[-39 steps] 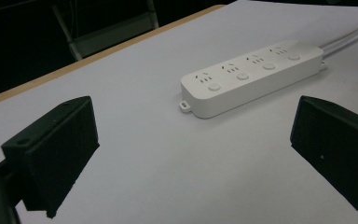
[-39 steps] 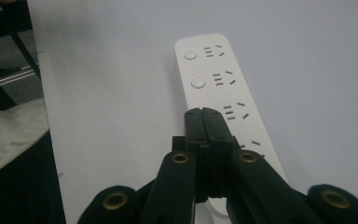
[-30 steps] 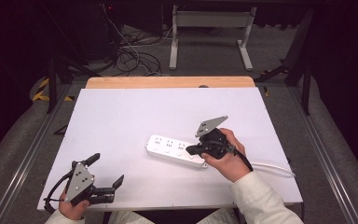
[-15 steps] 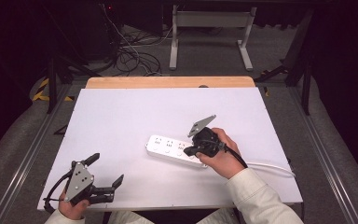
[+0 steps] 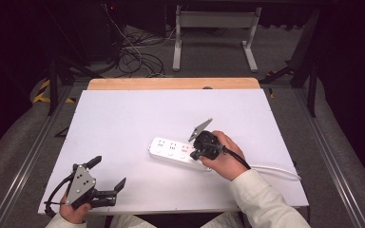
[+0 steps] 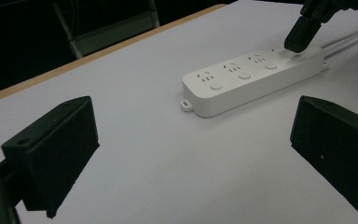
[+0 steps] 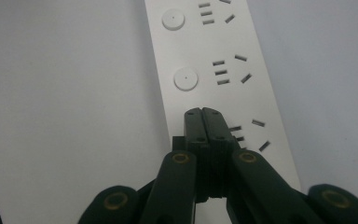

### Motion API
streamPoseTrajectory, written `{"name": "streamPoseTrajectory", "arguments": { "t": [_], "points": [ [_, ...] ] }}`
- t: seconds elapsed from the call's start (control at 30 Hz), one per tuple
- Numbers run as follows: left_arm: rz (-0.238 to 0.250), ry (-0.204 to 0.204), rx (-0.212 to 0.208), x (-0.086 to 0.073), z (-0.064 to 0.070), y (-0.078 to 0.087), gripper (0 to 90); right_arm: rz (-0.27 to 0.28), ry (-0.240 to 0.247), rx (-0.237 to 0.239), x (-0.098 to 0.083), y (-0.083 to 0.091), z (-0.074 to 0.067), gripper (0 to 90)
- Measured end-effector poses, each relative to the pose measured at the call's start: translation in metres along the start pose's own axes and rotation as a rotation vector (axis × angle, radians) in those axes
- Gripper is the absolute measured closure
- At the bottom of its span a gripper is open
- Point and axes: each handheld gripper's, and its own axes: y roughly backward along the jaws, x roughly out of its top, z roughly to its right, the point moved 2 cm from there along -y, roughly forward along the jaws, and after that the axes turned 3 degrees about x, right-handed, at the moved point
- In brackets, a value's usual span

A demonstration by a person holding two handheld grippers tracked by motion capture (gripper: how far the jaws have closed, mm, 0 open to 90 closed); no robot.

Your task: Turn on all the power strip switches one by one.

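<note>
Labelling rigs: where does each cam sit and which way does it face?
High view: above the person's side, looking forward-down on the table; both hands and forearms show.
Left gripper view: rides the left gripper, fingers apart, facing the power strip.
Right gripper view: rides the right gripper, fingers together, over the strip's sockets.
All share the strip.

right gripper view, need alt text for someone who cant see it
The right gripper, its two black jaws shut together with nothing between them, points down at a white power strip, its tip over the spot where the nearest socket's button would be. Two round buttons and their socket slots show farther along the strip, which lies on a white table.
</note>
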Motion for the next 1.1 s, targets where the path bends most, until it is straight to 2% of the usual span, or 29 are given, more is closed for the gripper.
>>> {"name": "streamPoseTrajectory", "arguments": {
  "t": [0.2, 0.8, 0.93, 1.1],
  "points": [
    [-0.002, 0.002, -0.001, -0.0002, 0.0001, 0.0001, 1.3, -0.019, -0.001, -0.003, -0.0014, -0.0027, 0.0005, 90.0],
    [-0.002, 0.003, -0.009, -0.0002, 0.001, 0.0004, 1.3, -0.008, -0.011, -0.006, -0.0056, -0.0038, -0.0013, 90.0],
    [-0.001, 0.011, -0.01, -0.0003, 0.0017, 0.0006, 1.3, -0.007, -0.023, 0.005, -0.0057, -0.0045, -0.0001, 90.0],
    [-0.002, 0.004, -0.009, -0.0002, 0.0011, 0.0004, 1.3, -0.017, -0.018, -0.013, -0.005, -0.0051, -0.0025, 90.0]
  ]
}}
